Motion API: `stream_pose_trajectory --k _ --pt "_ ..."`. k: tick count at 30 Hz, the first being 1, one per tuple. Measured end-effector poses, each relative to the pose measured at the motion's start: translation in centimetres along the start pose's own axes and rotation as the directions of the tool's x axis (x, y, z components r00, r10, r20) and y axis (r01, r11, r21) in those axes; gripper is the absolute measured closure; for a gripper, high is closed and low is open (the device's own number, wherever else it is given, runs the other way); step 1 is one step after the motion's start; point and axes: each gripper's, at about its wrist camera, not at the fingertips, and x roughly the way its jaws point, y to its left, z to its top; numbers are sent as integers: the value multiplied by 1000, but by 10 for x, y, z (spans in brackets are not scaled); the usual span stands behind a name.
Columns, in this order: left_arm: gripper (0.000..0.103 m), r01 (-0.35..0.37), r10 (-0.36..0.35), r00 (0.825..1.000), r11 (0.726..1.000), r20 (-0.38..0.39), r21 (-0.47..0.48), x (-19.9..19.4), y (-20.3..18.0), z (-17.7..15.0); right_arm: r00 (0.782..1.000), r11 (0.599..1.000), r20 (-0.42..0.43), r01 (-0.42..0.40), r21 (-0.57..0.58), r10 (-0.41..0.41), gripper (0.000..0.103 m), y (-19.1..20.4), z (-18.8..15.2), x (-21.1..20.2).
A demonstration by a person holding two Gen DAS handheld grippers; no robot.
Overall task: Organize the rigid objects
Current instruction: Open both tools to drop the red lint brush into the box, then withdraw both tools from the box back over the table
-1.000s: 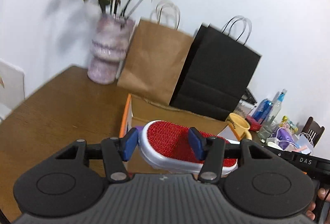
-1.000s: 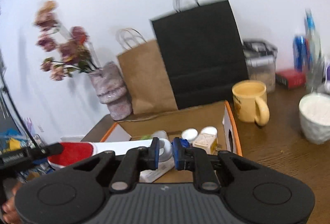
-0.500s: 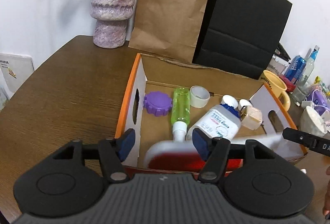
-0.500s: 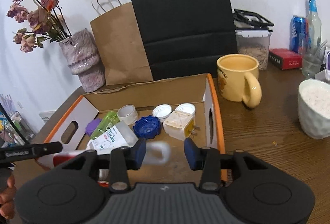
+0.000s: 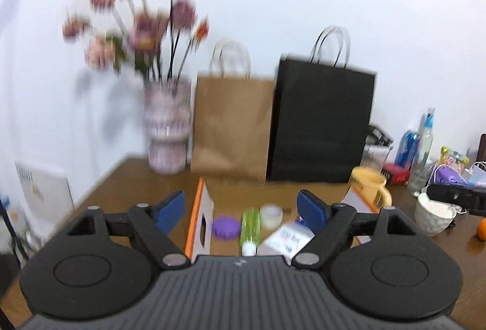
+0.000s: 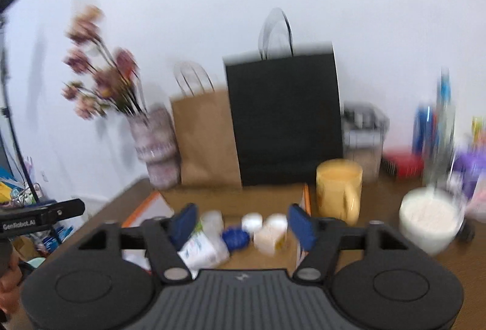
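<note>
The left gripper sits in the lower middle of its frame with both blue pads spread wide and nothing between them; its jaws have just been opening. The right gripper, low in its own view, matches it — jaws have just been opening, parted wide, empty. A second ago the two held a red-and-white brush-like object between them, the left on its red head and the right pinched on its white handle. That object is now out of both grips and cannot be made out in either current view; judging by the half-second-old frames, where it was dropping into the near end of the box, it probably lies there, hidden behind the gripper bodies.

Just beyond the left pads, the cardboard box holds a purple lid, a green bottle, a white cap and a labelled white bottle. In the right view a blue lid and a cream plug adapter show between the pads, farther back in the box. The yellow mug stands just right of the box.

Compared with half a second ago, both views look more level and are blurred, with the box lower in frame — the hands appear to be pulling up and away. This placement looks finished, as a judgement.
</note>
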Motion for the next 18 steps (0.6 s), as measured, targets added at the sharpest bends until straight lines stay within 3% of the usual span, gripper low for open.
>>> stream_pose_trajectory --k 2,6,16,18 --pt "20 0 -1 997 1000 78 7 -21 -5 -2 998 999 62 10 -52 -7 21 7 -5 -18" --pt "20 13 -17 989 1000 149 22 -56 -15 -11 996 999 85 -5 -53 10 21 9 -16 -44" --pt "18 7 -15 985 999 172 48 -119 -31 -48 995 1000 103 10 -17 -9 20 13 -48 -111" --pt "12 5 -12 984 999 175 41 -136 -31 -57 994 1000 111 14 -24 -11 19 16 -54 -127"
